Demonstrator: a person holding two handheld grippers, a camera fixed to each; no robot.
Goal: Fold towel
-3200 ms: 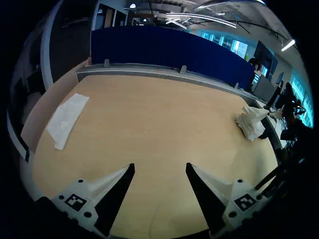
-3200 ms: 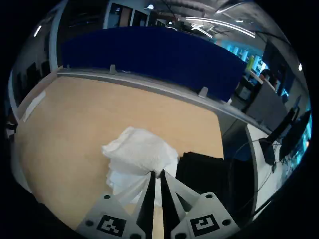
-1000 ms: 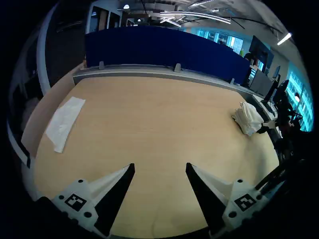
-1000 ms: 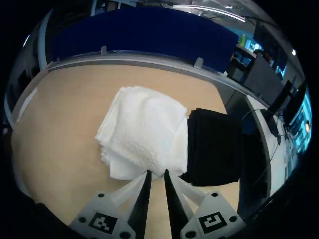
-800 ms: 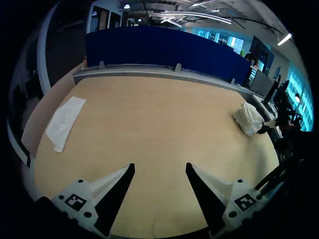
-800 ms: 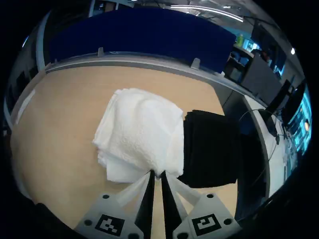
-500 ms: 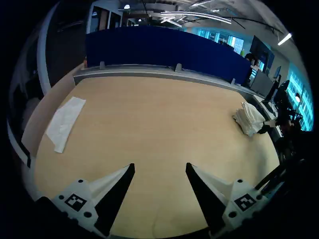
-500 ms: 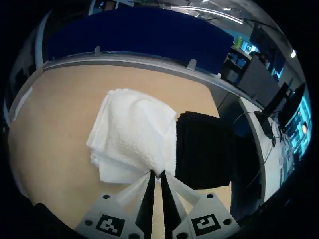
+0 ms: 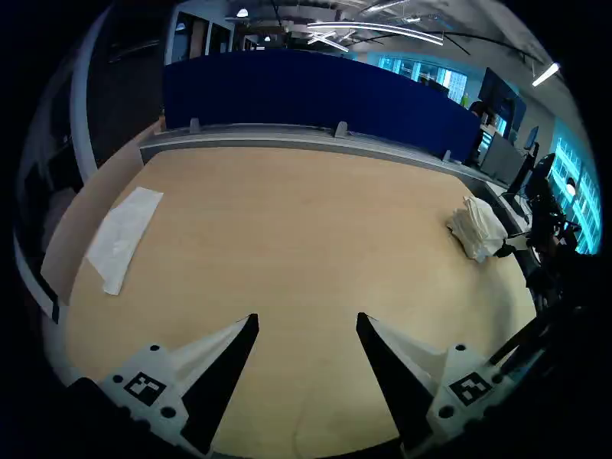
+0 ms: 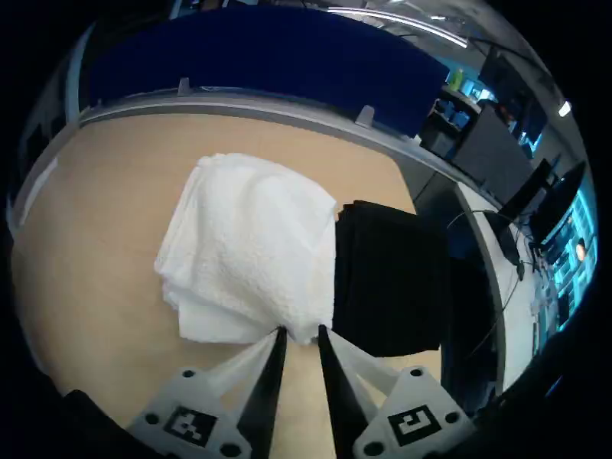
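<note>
Near the right edge of the tabletop [image 9: 306, 222] lies the towel [image 10: 245, 237], white, nubbly terry folded into a thick, roughly rectangular pad with a soft hump across its top. Its layers show as stepped edges along the left side and at the near left corner. Its long axis runs from me toward the tabletop's far edge, leaning a little left. One short end faces me. Its right side touches a black stack [image 10: 390, 279], seemingly folded cloth, that sits at the tabletop's right edge.

My right gripper [image 10: 298, 330] has its tips at the towel's near right corner. The jaws are parted by a narrow gap and, as far as I can tell, do not press on the cloth. My left gripper [image 9: 306, 320] hangs by the near edge, well apart from the towel, jaws spread wide over bare wood.

By the left edge lies a flat white cloth [image 9: 122, 233], its long side running toward the far edge. The tabletop is pale wood. A grey rail [image 9: 306, 139] follows its far edge, with a dark blue partition [image 9: 306, 88] standing behind it. Past the right edge stand dark desks and monitors [image 10: 535, 206]. Strip lights [image 9: 367, 29] cross the ceiling.
</note>
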